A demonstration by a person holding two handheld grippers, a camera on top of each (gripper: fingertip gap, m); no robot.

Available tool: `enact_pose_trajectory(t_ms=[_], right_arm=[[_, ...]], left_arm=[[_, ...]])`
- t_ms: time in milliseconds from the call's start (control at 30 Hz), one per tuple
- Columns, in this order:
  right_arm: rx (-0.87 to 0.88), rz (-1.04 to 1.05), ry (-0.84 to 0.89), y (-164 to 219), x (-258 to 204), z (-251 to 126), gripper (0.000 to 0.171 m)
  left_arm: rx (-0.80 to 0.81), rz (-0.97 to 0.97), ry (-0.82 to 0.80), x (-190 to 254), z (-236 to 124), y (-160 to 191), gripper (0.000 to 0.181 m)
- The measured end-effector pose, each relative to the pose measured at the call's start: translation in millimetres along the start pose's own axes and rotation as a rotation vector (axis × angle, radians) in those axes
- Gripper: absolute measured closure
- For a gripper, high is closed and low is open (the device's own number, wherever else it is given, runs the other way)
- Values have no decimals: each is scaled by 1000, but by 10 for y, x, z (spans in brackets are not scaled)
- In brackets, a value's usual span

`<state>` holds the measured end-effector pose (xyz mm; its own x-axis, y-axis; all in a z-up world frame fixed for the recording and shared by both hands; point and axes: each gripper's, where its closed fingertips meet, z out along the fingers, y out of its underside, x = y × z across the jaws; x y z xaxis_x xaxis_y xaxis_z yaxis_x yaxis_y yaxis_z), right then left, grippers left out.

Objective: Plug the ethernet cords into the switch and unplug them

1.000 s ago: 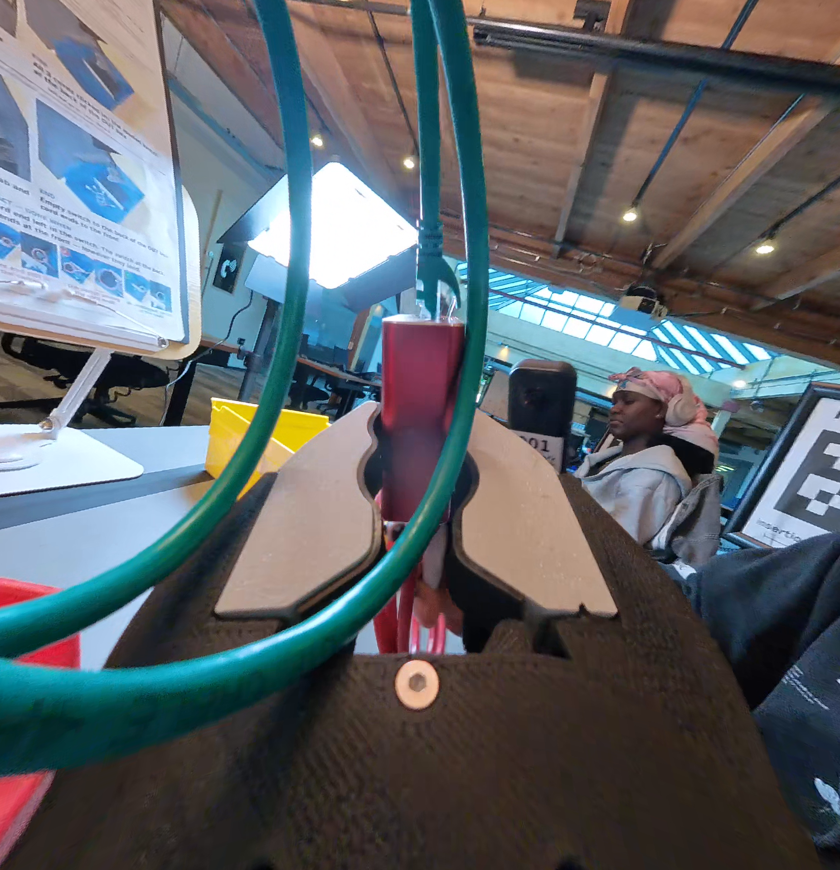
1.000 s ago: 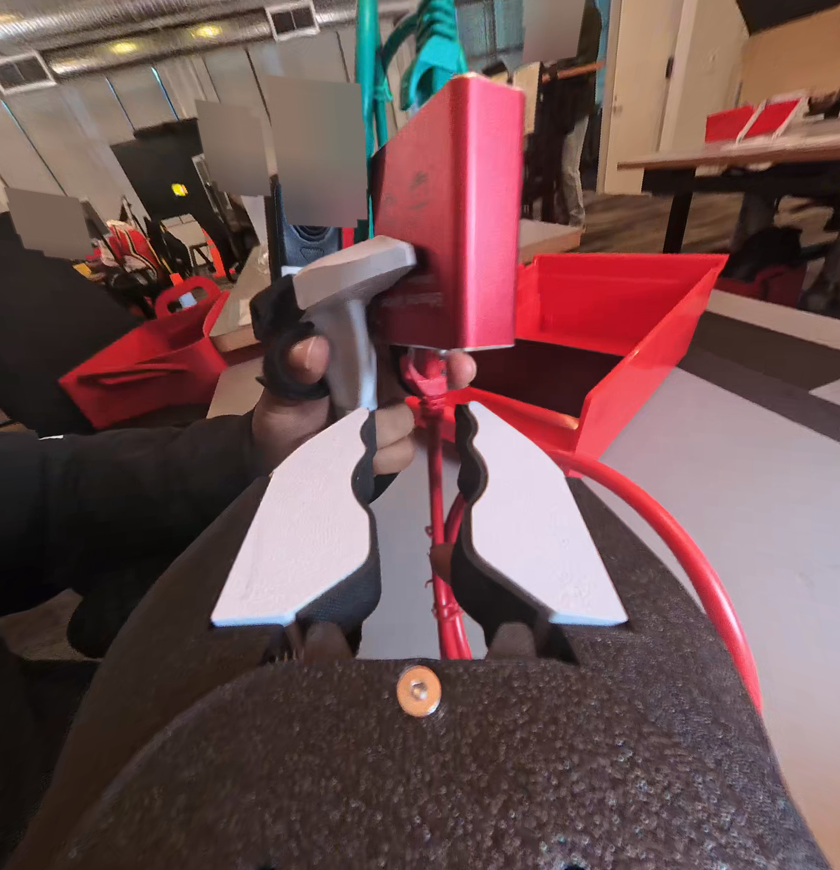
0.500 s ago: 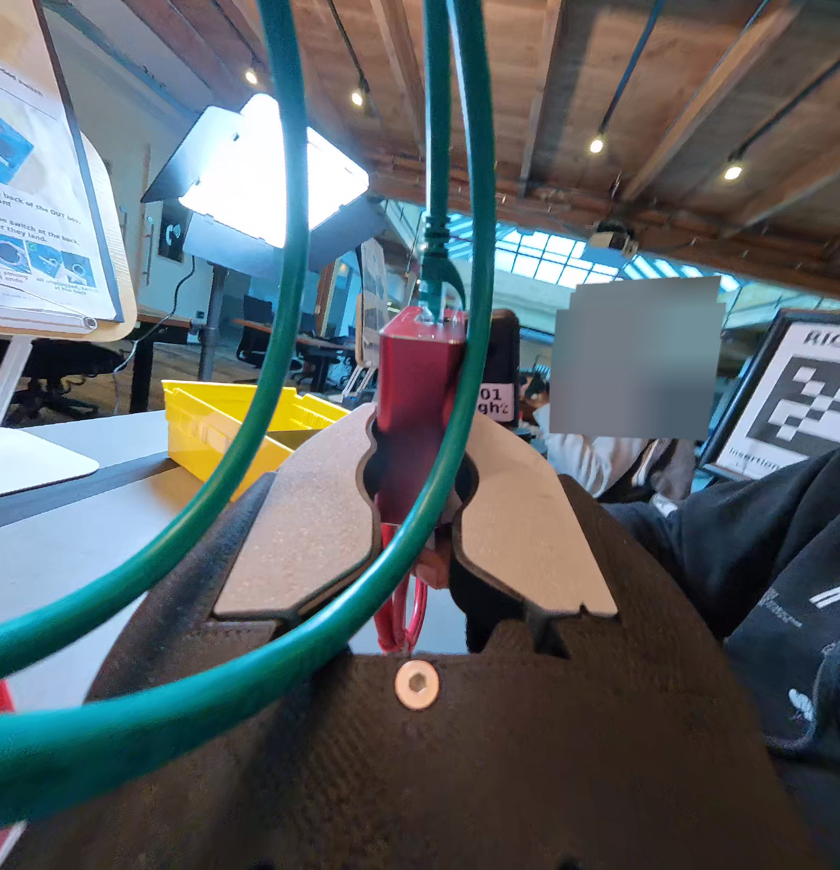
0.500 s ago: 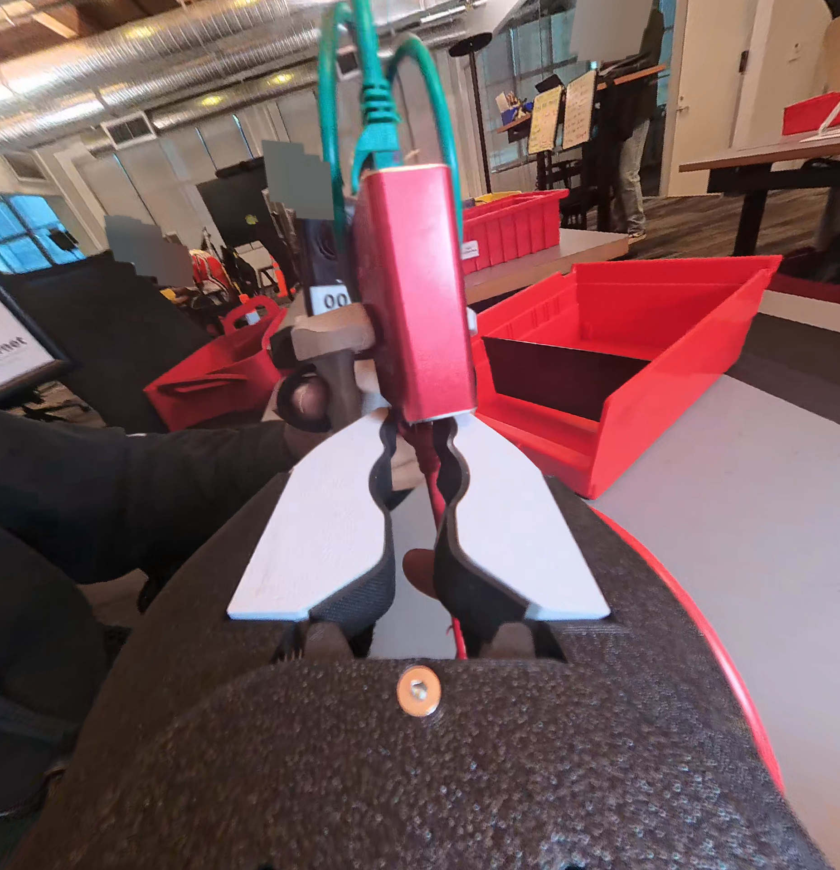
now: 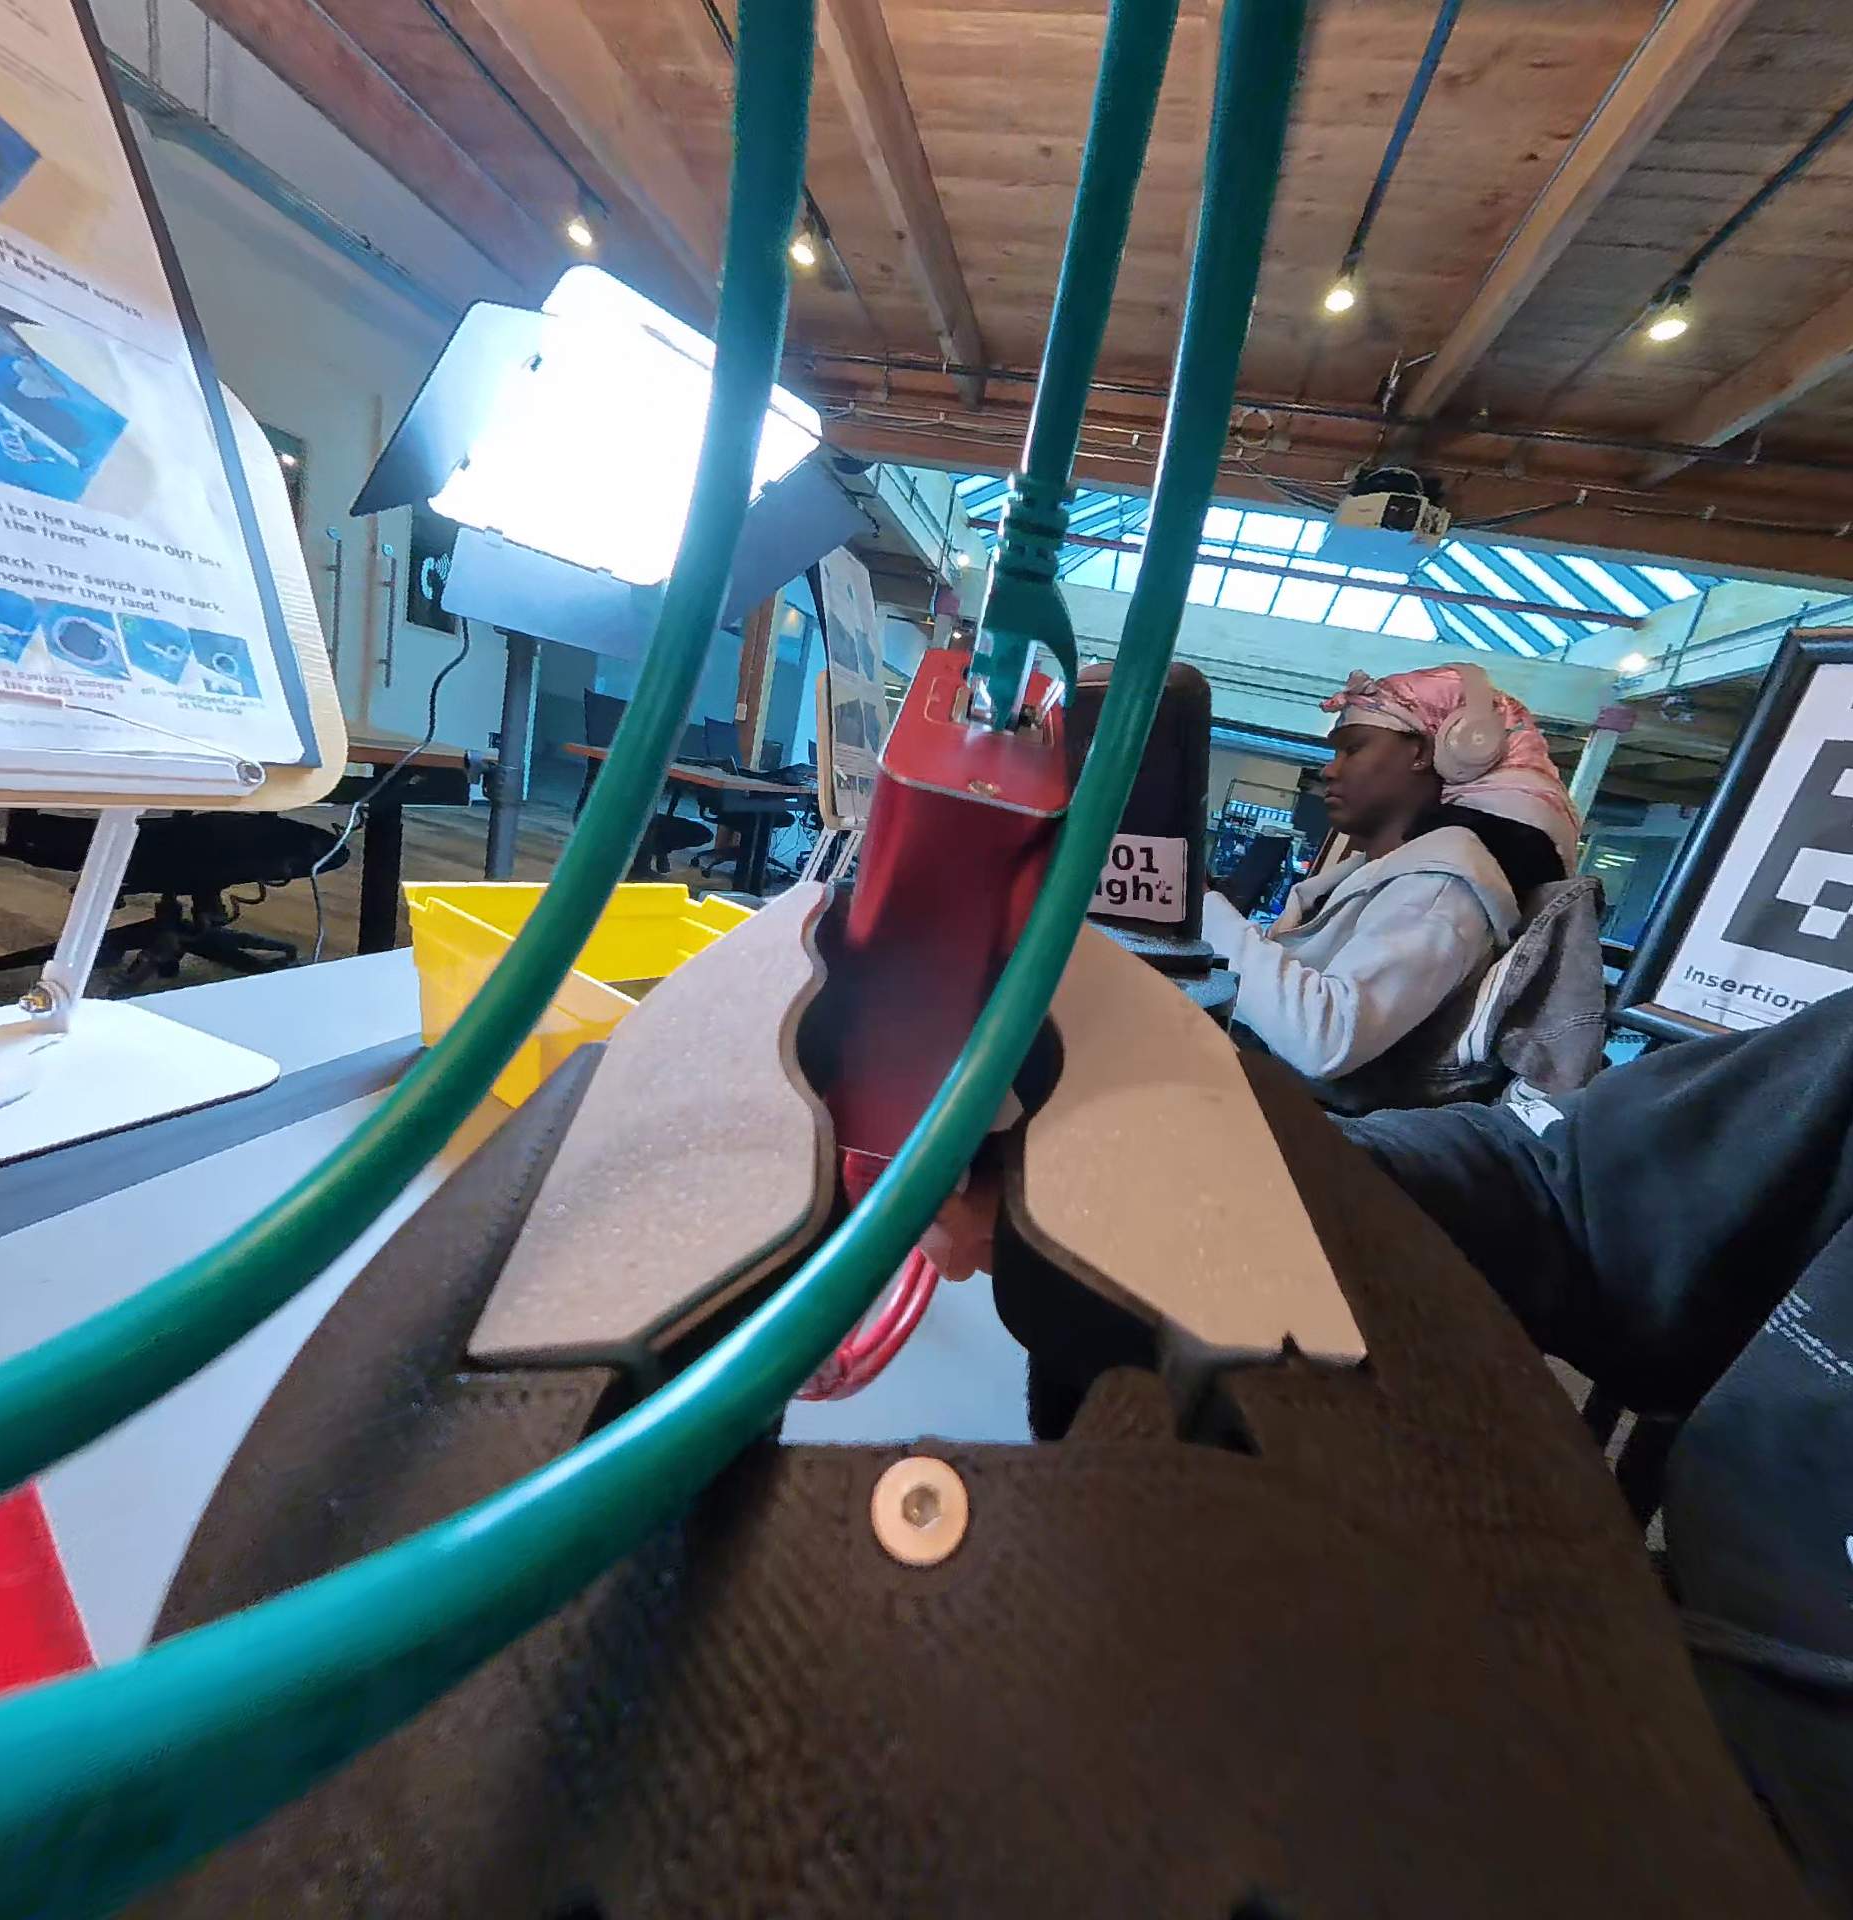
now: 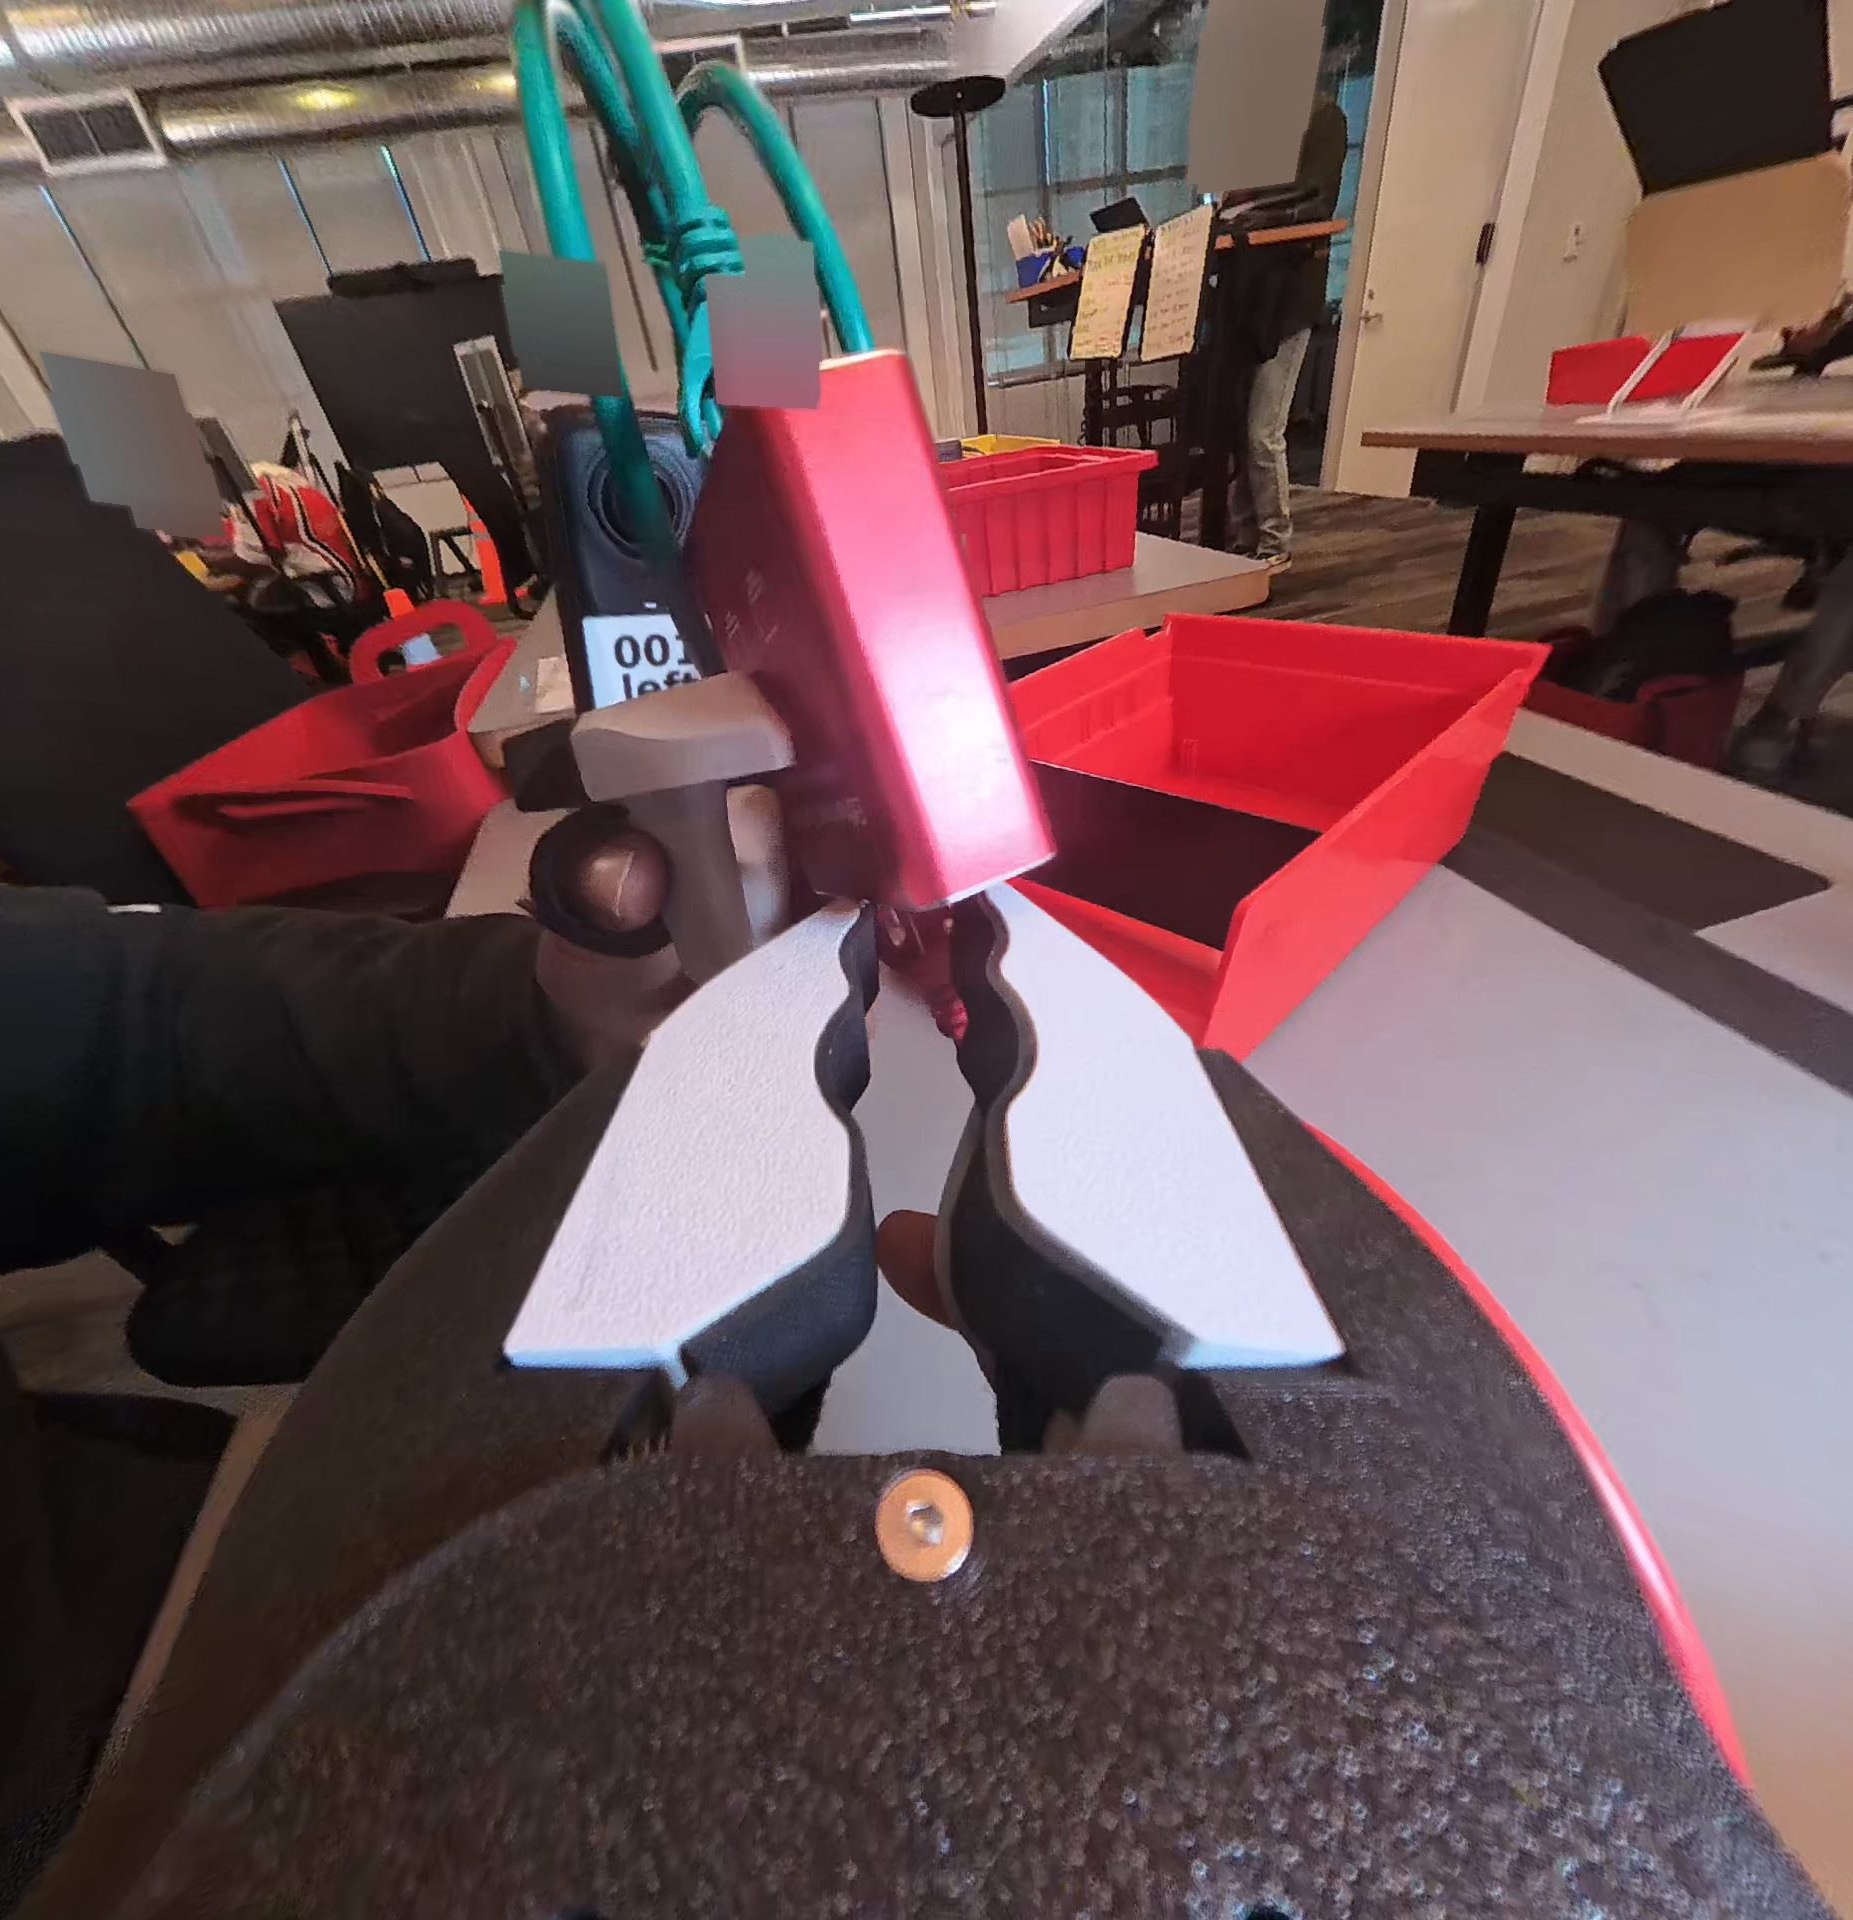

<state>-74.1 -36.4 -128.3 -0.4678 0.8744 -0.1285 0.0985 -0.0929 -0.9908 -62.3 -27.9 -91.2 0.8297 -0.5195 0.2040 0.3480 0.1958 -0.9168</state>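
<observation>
A red switch [image 5: 953, 831] stands upright in my left gripper [image 5: 943, 935], which is shut on its lower body. A green cord [image 5: 631, 831] loops in front of the camera, and its plug [image 5: 1021, 623] sits in a port on the switch's top. In the right wrist view the switch [image 6: 860, 644] leans right, held from the left by the left gripper's finger [image 6: 683, 727]. My right gripper [image 6: 927, 925] is closed narrowly on the red cord's plug [image 6: 927, 966] at the switch's underside. The red cord [image 6: 1587, 1434] curves around the right gripper's body.
An open red bin [image 6: 1317, 727] sits on the grey table [image 6: 1524, 1143] just right of the switch. A yellow bin [image 5: 475, 935] and an instruction sheet on a white stand [image 5: 101, 468] are at the left. A seated person [image 5: 1400, 935] is behind. Left and right tips are no more than a few centimetres apart.
The switch has tilted from upright to leaning right. My right gripper has moved up the red cord to its plug under the switch and narrowed on it. The left grip is unchanged.
</observation>
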Motion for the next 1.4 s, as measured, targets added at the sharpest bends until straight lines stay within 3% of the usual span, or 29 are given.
enact_pose_trajectory(t_ms=[233,300,333,400,433,600,867,1000,1100,1167,1267,1333,1400], right_arm=[[0,-97,28,-15,-20,-6,158],[-100,-104,172,257,313,-42,159],[-64,1,108,280,310,-70,159],[-3,-90,-9,-9,-1,-68,158],[16,-166,-6,-197,-114,-58,158],[8,-120,21,-735,-36,-313,158],[118,-37,299,-1306,955,-1342,158],[200,88,396,-1227,1492,-1770,158],[150,281,542,-789,2025,-2084,158],[4,421,629,-310,2297,-2231,157],[-416,338,948,328,2584,-2614,147],[-532,231,1020,344,2594,-2689,139],[-509,152,1055,170,2571,-2682,136]], left_arm=[[26,-24,29,60,-11,-59,151],[203,-109,268,476,-88,-482,154],[174,-15,254,605,-61,-561,153],[50,299,62,523,-46,-505,154],[28,307,37,439,-78,-477,154],[70,93,-26,34,-222,-496,154],[-151,43,-98,-222,-91,34,155],[-225,20,-94,-241,-34,255,155],[-268,20,-88,-236,-16,363,154],[-281,22,-84,-233,-6,400,155],[-309,13,-87,-252,-2,473,155],[-323,7,-88,-262,2,515,155],[-338,0,-94,-273,3,552,155]])
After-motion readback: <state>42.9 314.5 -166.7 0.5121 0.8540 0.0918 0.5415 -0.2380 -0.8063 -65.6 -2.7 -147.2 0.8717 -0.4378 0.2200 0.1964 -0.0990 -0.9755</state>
